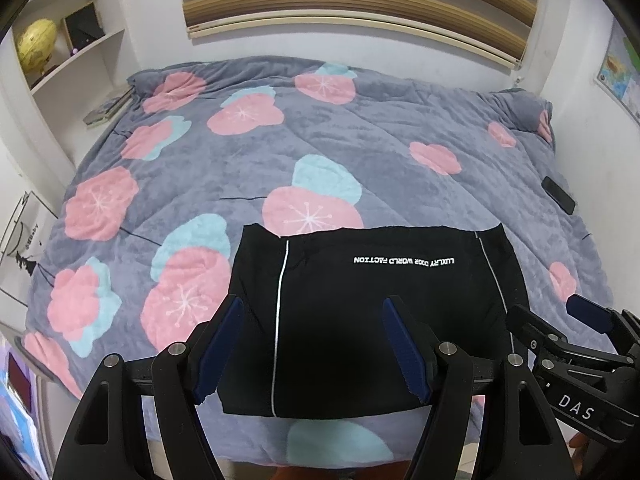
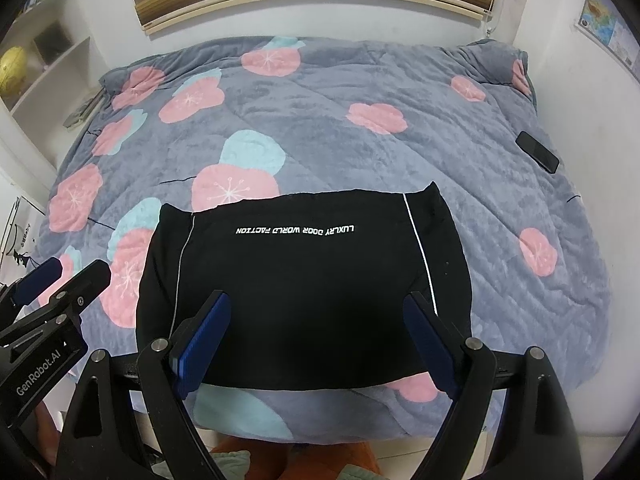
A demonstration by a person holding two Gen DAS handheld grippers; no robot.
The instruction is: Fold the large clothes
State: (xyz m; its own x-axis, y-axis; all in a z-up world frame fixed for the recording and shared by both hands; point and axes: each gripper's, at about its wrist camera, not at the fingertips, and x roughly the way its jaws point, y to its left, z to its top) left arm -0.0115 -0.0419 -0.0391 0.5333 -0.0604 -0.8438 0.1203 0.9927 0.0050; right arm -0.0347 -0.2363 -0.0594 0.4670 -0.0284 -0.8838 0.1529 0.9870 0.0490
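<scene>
**Black garment lay folded at the near edge of the bed; both grippers stood off, empty**

Left wrist view. We found the black garment (image 1: 360,320) in the lower centre of the frame, folded into a compact rectangle on the flowered quilt (image 1: 248,152), its near hem close to the bed's front edge. White lettering ran upside down across its upper part. The left gripper (image 1: 312,344) hung above it with jaws wide and nothing between the pads. The right gripper (image 1: 560,320) entered at the lower right, just beside the garment's right edge; we could not tell from here how its jaws stood. A shelf unit (image 1: 80,52) in the upper left held a yellow globe (image 1: 38,42) and a dark box; its other contents were unclear.

Right wrist view. The garment sat centre frame, flat. The right gripper's jaws were spread wide and held nothing. A dark phone (image 2: 537,152) lay well apart at the right.

We judged the folding largely done. Any further fold would call for both grippers to descend and pinch one edge together.
</scene>
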